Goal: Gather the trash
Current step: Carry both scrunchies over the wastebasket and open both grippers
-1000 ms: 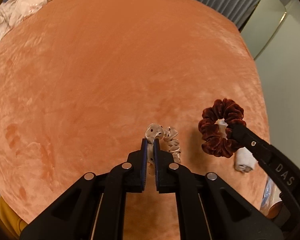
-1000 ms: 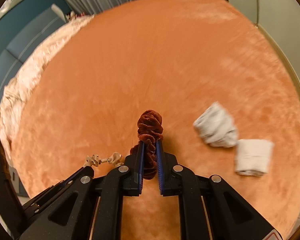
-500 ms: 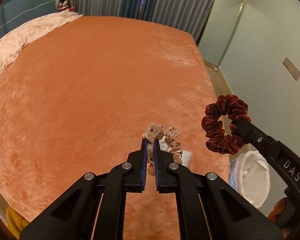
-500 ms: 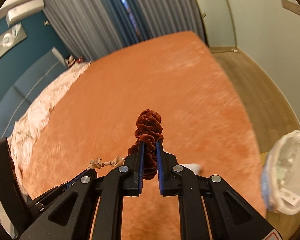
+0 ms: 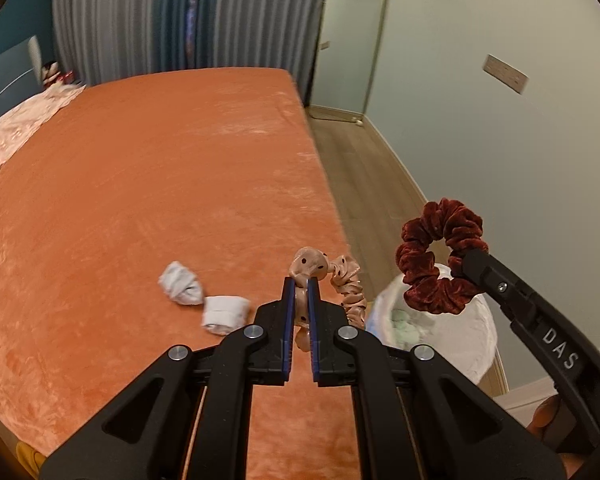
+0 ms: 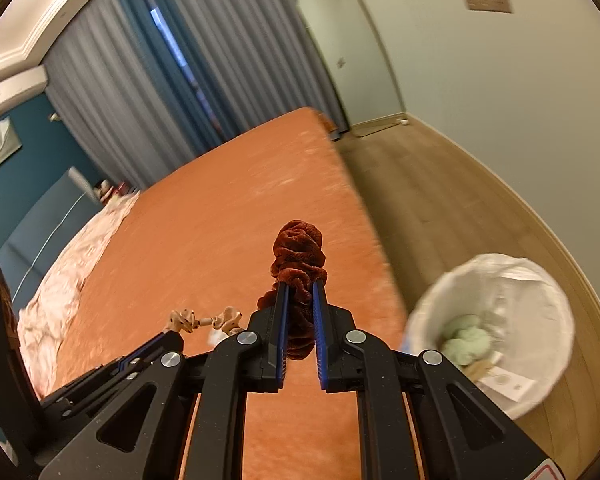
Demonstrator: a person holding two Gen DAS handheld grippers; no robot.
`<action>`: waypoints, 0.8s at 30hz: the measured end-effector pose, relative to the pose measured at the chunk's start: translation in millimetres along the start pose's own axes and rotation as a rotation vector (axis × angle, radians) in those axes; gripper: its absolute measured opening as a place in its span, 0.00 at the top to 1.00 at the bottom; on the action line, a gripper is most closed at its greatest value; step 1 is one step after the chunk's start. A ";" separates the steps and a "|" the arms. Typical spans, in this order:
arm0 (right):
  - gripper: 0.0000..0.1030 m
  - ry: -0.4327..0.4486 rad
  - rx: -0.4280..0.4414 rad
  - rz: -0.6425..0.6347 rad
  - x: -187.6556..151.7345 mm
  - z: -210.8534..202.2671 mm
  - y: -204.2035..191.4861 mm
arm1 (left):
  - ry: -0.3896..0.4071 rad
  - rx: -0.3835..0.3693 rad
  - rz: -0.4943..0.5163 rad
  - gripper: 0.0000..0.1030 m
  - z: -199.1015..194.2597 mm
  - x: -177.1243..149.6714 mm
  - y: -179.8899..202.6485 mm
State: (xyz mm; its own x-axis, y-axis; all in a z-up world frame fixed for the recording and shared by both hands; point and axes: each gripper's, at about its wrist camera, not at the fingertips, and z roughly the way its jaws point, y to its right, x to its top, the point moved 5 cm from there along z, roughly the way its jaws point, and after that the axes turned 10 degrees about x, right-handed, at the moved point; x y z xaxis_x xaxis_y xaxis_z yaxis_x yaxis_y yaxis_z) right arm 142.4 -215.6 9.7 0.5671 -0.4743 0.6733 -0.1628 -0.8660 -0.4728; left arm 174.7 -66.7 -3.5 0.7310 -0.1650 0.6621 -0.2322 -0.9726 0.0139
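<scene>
My left gripper [image 5: 299, 283] is shut on a beige dotted scrunchie [image 5: 332, 280], held above the orange bed's right edge. My right gripper [image 6: 300, 288] is shut on a dark red velvet scrunchie [image 6: 298, 258], which also shows in the left wrist view [image 5: 440, 264], hanging above a white-lined trash bin [image 5: 460, 336]. The bin [image 6: 512, 320] stands on the floor beside the bed and holds pale green wads and papers. Two crumpled white tissues [image 5: 182, 282] [image 5: 224, 314] lie on the bed.
The orange bedspread [image 5: 160, 180] fills the left. A pale quilt [image 5: 16, 132] lies at the far left. Wooden floor [image 6: 440, 184] runs between the bed and the wall. Grey curtains [image 5: 180, 20] hang at the back.
Both grippers have lifted and swung right, off the bed surface, carrying their scrunchies. The trash bin and the floor have come into view; the tissues now lie to the left.
</scene>
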 end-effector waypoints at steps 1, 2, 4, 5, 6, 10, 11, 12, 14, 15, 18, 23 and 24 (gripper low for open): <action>0.89 0.010 -0.014 0.016 0.8 -8.2 13.6 | 0.002 -0.006 0.011 0.94 -1.5 -0.3 8.1; 0.89 0.017 -0.021 0.026 0.7 -13.1 21.8 | 0.004 -0.015 0.024 0.94 -2.7 -0.7 19.2; 0.89 0.029 -0.039 0.045 -0.1 -24.1 39.9 | 0.004 -0.036 0.050 0.94 -3.6 -1.3 39.6; 0.89 0.036 -0.050 0.056 -0.3 -29.9 50.0 | 0.004 -0.043 0.062 0.94 -4.6 -1.6 50.1; 0.89 0.039 -0.056 0.063 -0.6 -33.2 55.8 | 0.005 -0.055 0.075 0.94 -5.1 -2.3 61.3; 0.89 0.055 -0.089 0.100 -3.0 -49.2 87.2 | 0.004 -0.084 0.117 0.94 -5.0 -4.8 96.7; 0.89 0.057 -0.096 0.109 -3.7 -51.7 94.0 | 0.004 -0.089 0.127 0.94 -4.5 -5.0 102.3; 0.89 0.059 -0.101 0.117 -4.6 -54.1 99.3 | 0.002 -0.098 0.138 0.94 -4.1 -5.6 110.3; 0.89 0.064 -0.114 0.134 -7.0 -58.9 112.4 | 0.001 -0.107 0.152 0.94 -2.7 -7.0 122.3; 0.89 0.065 -0.118 0.139 -7.9 -60.5 117.2 | 0.001 -0.110 0.162 0.94 -2.0 -7.7 130.1; 0.89 0.067 -0.134 0.159 -11.2 -64.0 132.3 | 0.000 -0.127 0.182 0.94 0.8 -10.3 143.9; 0.89 0.066 -0.154 0.184 -15.1 -66.9 148.8 | 0.005 -0.140 0.175 0.72 6.4 -10.9 158.9; 0.89 0.064 -0.154 0.187 -14.0 -64.7 149.7 | 0.006 -0.129 0.166 0.65 7.9 -10.3 159.8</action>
State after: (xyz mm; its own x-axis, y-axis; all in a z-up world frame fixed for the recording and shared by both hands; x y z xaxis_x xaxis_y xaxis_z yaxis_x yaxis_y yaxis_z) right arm 57.9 -348.8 -33.7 0.4644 -0.6332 0.6192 -0.3843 -0.7740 -0.5033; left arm 135.2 -221.6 -14.0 0.6720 -0.3196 0.6680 -0.4294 -0.9031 -0.0001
